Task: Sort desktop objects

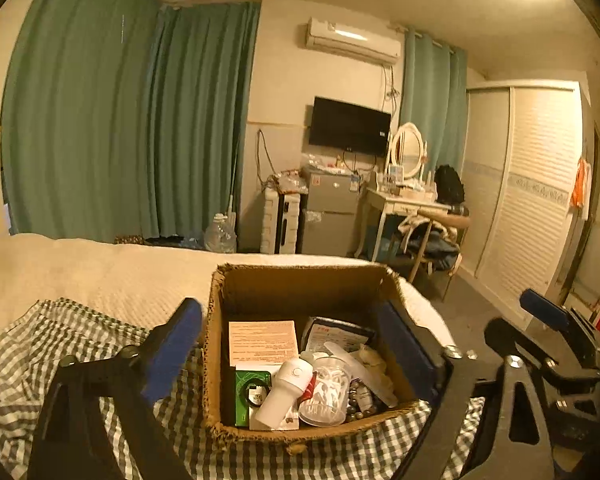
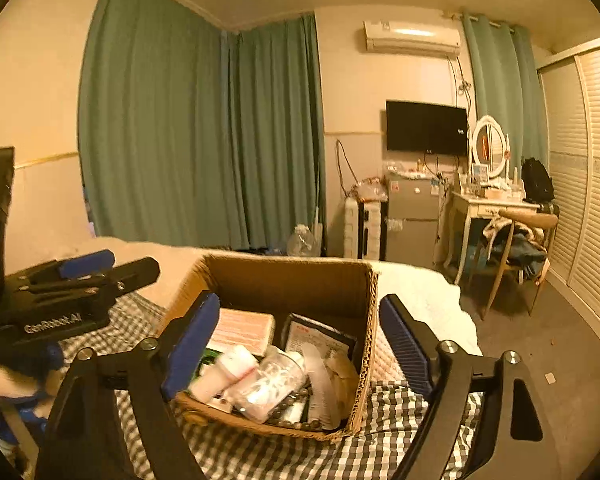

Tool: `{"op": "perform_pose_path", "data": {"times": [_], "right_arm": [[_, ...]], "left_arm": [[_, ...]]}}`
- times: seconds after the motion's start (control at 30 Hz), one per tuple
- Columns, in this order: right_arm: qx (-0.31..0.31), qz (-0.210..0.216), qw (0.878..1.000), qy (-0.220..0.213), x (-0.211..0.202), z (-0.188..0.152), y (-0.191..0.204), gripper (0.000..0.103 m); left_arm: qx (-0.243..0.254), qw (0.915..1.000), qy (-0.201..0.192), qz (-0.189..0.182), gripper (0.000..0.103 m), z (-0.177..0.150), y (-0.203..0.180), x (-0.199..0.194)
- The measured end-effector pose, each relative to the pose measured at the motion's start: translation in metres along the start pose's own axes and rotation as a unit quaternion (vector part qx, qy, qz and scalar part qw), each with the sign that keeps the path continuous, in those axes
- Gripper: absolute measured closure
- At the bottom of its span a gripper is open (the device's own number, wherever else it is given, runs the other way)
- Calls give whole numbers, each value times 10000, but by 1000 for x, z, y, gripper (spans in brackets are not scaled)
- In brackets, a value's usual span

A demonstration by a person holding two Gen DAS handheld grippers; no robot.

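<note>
An open cardboard box point(image 1: 300, 280) stands on a grey checked cloth point(image 1: 60, 344) on the bed. Inside lie a pink-printed carton point(image 1: 262, 340), a white cylindrical device point(image 1: 286, 392), a clear cup of cotton swabs point(image 1: 326, 392), a bead bracelet point(image 1: 358, 404), a green packet point(image 1: 246, 396) and a dark pouch point(image 1: 332, 334). My left gripper point(image 1: 292, 344) is open, raised in front of the box, its blue pads wide apart with nothing gripped. My right gripper point(image 2: 298, 340) is open too, hovering before the same box point(image 2: 292, 280). Each gripper shows in the other's view, the right gripper point(image 1: 524, 320) and the left gripper point(image 2: 128, 266).
A white bedspread point(image 1: 100, 272) stretches behind the box. Beyond the bed are green curtains point(image 1: 120, 120), a water jug point(image 1: 220, 234), a small fridge point(image 1: 332, 212), a wall television point(image 1: 350, 126), a dressing table with mirror point(image 1: 406, 192), a chair point(image 1: 432, 236) and a slatted wardrobe point(image 1: 532, 184).
</note>
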State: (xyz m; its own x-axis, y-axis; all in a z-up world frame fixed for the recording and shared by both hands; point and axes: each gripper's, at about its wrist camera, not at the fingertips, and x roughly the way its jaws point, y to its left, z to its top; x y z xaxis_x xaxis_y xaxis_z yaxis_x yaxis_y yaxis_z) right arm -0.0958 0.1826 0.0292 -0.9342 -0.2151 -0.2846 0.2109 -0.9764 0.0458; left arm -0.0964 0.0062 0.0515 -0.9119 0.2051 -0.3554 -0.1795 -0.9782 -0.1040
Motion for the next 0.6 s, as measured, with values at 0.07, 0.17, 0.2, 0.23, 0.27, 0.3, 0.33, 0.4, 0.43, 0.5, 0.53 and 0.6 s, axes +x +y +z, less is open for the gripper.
{"op": "perform_pose_path", "data": {"times": [0.07, 0.17, 0.2, 0.23, 0.27, 0.3, 0.33, 0.4, 0.43, 0.5, 0.53, 0.6], "right_arm": [[-19, 25, 9999, -96, -16, 4, 5, 8], [-90, 52, 9999, -136, -39, 6, 14, 0], [-104, 53, 9999, -104, -46, 5, 17, 0], [-104, 56, 9999, -62, -52, 5, 19, 0], [-90, 71, 9999, -48, -60, 3, 21, 0], [-79, 87, 9999, -47, -67, 0, 24, 0], [-82, 102, 9999, -35, -74, -3, 26, 0], [-106, 85, 9999, -2, -85, -10, 30, 0], [-101, 71, 9999, 6, -90, -13, 30, 0], [-51, 90, 9999, 38, -96, -18, 31, 0], [-7, 156, 9999, 69, -99, -21, 32, 0], [144, 162, 9998, 45, -103, -24, 30, 0]], "left_arm": [[-9, 10000, -21, -26, 3, 1, 0, -15], [-15, 10000, -65, -5, 2, -4, 1, -36], [-27, 10000, -79, 33, 0, -7, 1, -43], [-33, 9999, -89, 56, 0, -11, 2, -50], [-28, 9999, -88, 72, 0, -14, 2, -55], [-20, 9999, -89, 98, 0, -18, 1, -60], [-16, 9999, -98, 141, 0, -22, 2, -65], [-58, 9997, -130, 207, 0, -28, 4, -73], [-100, 9996, -141, 210, 0, -31, 5, -77], [-159, 9997, -93, 161, 0, -38, 8, -80], [-164, 9998, -28, 126, 0, -44, 8, -80], [-96, 9998, 79, 163, 0, -54, 7, -76]]}}
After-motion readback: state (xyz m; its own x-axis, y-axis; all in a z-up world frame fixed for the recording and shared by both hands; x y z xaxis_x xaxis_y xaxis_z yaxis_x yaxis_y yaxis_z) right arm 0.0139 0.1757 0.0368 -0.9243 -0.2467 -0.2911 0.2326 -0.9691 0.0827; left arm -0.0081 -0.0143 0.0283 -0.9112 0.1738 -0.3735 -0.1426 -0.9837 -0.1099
